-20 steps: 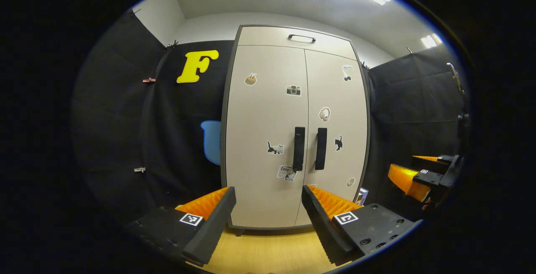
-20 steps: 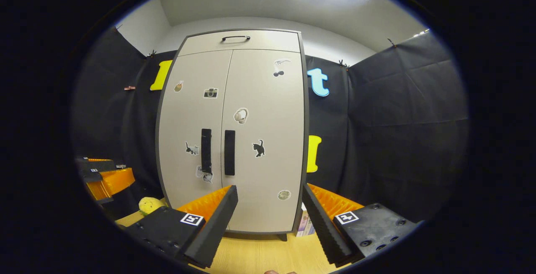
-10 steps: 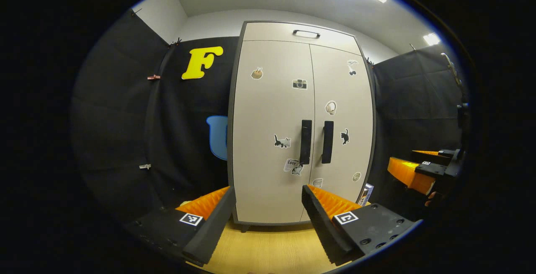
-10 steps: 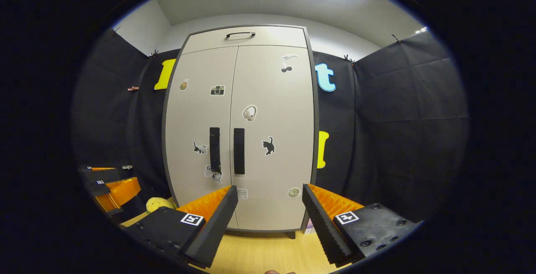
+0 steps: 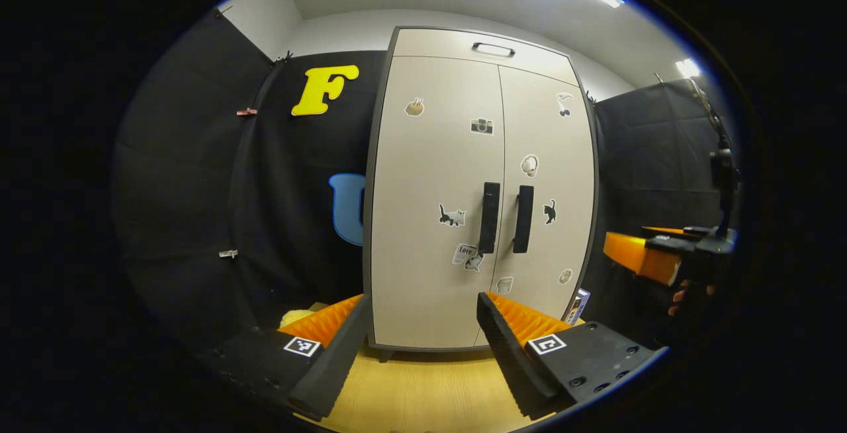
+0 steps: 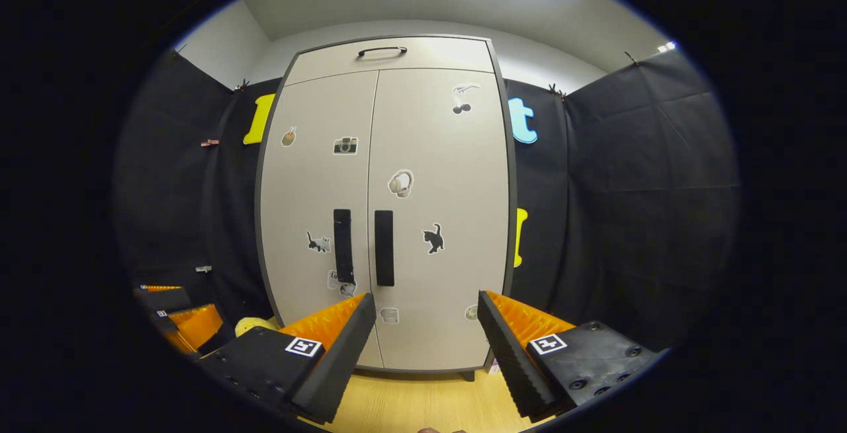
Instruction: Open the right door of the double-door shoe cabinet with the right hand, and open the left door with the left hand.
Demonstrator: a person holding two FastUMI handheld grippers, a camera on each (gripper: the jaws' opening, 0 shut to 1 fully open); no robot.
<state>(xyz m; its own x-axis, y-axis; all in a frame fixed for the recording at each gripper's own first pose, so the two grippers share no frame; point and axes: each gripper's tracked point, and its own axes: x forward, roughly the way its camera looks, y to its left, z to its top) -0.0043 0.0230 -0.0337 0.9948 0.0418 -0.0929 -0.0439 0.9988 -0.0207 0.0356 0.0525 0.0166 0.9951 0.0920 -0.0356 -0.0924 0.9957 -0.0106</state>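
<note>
On the far left, in the right gripper view, the left tool point(image 6: 178, 317) hangs low beside the shoe cabinet point(image 6: 317, 175), well apart from it; in its own view the left tool point(image 5: 420, 347) has its jaws spread wide with nothing between them. A small yellow thing point(image 6: 255, 324) lies on the floor point(image 5: 423, 393) by the cabinet's left foot, too small to tell what it is.

The cabinet stands upright against the booth's black wall, both doors shut and flush. The left door point(image 5: 430, 155) carries a dark vertical bar handle point(image 5: 490, 217) just beside the centre seam, and the right door point(image 6: 443, 155) has its twin, the right handle point(image 6: 384, 247), just across that seam (the two bars are near each other but apart). Small stickers point(image 6: 433, 238) dot both panels, and a drawer front with a curved pull point(image 6: 382, 51) runs across the top.

The doors look like stiff, light board on side hinges, so they should swing with a modest pull; the smooth faces give no purchase, so the bars are the places to take hold. Each bar looks rigid and narrow enough for a tool to close across from the sides, probably best near mid-height. The close spacing may leave little room for an inner finger.

To the right, the right tool point(image 6: 423, 347) is likewise spread and empty, still well short of the cabinet; the left gripper view shows the right tool point(image 5: 652, 257) and fingers of the hand point(image 5: 688, 294) holding it.
</note>
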